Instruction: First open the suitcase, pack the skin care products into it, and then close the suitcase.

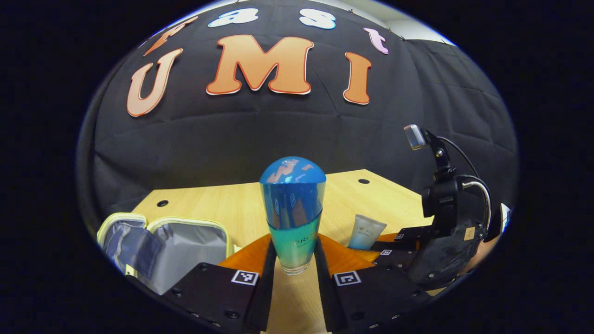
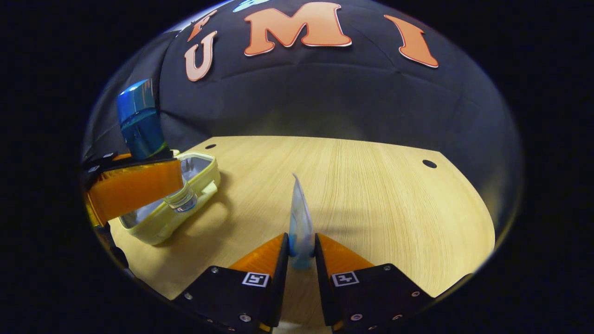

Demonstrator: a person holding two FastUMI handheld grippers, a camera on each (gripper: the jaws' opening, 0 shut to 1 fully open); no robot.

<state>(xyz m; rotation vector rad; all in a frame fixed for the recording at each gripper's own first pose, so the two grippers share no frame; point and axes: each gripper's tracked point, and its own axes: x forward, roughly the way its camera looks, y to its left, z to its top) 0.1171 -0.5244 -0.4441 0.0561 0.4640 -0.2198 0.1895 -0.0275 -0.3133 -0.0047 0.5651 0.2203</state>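
1. Two grippers, each clamped on one skin care item above the wooden table (image 2: pixel 371 195).
2. Left gripper (image 1: pixel 293 260): pinching the lower part of an upright blue bottle (image 1: pixel 292 208), lifted just beside the suitcase (image 1: pixel 185 250).
3. Right gripper (image 2: pixel 301 253): squeezing a thin tube (image 2: pixel 300 222), edge-on, held upright.
4. Suitcase lying open at the table's left, grey lining showing.

— What lies outside the job itself?
— A pale wooden tabletop (image 2: pixel 371 185) with straight grain and a few small round holes (image 2: pixel 429 163) near its far edge.
— And behind it?
— A black, creased cloth wall (image 1: pixel 260 134) closes the booth, with a strip of light wall (image 1: pixel 371 11) above it
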